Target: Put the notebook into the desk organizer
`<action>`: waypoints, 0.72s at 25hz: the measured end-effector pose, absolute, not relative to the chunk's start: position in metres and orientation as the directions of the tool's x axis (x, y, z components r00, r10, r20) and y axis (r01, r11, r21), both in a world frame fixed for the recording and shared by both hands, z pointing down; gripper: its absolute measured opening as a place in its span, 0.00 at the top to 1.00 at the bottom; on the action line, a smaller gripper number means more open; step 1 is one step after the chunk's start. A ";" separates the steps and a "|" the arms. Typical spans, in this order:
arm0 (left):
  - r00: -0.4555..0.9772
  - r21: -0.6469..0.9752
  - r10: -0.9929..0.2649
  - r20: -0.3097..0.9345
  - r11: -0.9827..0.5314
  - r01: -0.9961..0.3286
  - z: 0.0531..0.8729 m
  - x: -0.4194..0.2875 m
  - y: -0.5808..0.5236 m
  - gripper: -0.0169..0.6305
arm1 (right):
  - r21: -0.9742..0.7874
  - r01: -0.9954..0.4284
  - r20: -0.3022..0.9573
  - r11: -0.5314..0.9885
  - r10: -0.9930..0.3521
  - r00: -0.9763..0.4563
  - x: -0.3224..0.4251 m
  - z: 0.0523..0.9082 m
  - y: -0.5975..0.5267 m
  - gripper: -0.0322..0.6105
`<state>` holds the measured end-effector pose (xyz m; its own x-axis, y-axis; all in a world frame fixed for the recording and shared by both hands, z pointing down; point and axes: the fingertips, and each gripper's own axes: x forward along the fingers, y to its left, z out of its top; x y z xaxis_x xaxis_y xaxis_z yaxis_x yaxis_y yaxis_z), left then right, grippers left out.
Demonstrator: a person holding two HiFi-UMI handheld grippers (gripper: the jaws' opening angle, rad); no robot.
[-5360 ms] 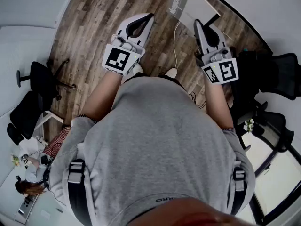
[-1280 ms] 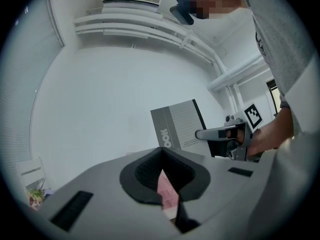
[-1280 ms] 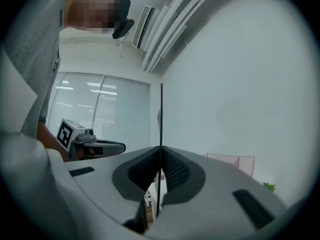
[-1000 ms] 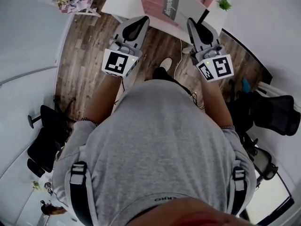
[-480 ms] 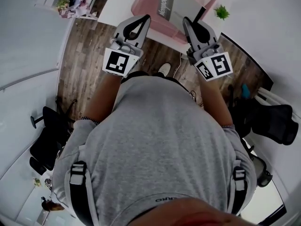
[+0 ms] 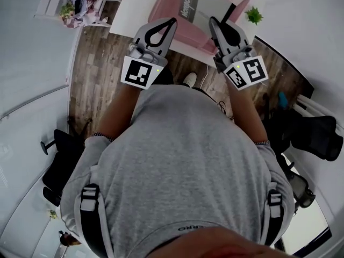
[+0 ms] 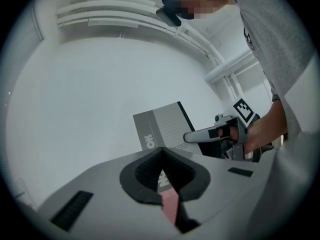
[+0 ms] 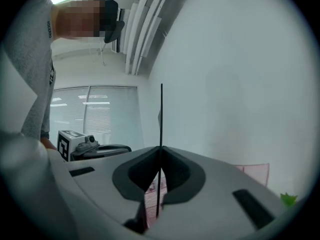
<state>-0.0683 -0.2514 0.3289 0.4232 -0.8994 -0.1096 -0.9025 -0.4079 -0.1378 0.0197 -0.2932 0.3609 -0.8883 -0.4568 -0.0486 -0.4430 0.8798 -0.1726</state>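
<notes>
You are standing in front of the white desk, and both tools are pointing at it. Your left tool is pinching shut with nothing in it, and your right tool is doing the same. I am thinking you should be opening one tool wide, then taking the notebook by its edge, slowly. The notebook is sitting on the desk at the pink desk organizer. It is looking grey, thin and flat, with a black strip along one side and letters on the front.
</notes>
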 end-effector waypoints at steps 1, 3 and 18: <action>0.435 -0.138 -0.893 -0.114 -0.419 -0.897 0.328 -0.072 -0.256 0.95 | -0.174 -0.451 -0.043 0.875 -0.464 -0.885 0.016 0.361 -0.296 0.93; 0.459 -0.138 -0.881 -0.116 -0.443 -0.886 0.328 -0.080 -0.265 0.95 | -0.185 -0.470 -0.027 0.863 -0.483 -0.875 0.008 0.363 -0.304 0.93; 0.608 -0.105 -0.784 -0.130 -0.598 -0.794 0.323 -0.114 -0.334 0.95 | -0.392 -0.567 0.103 0.724 -0.579 -0.809 -0.016 0.386 -0.362 0.93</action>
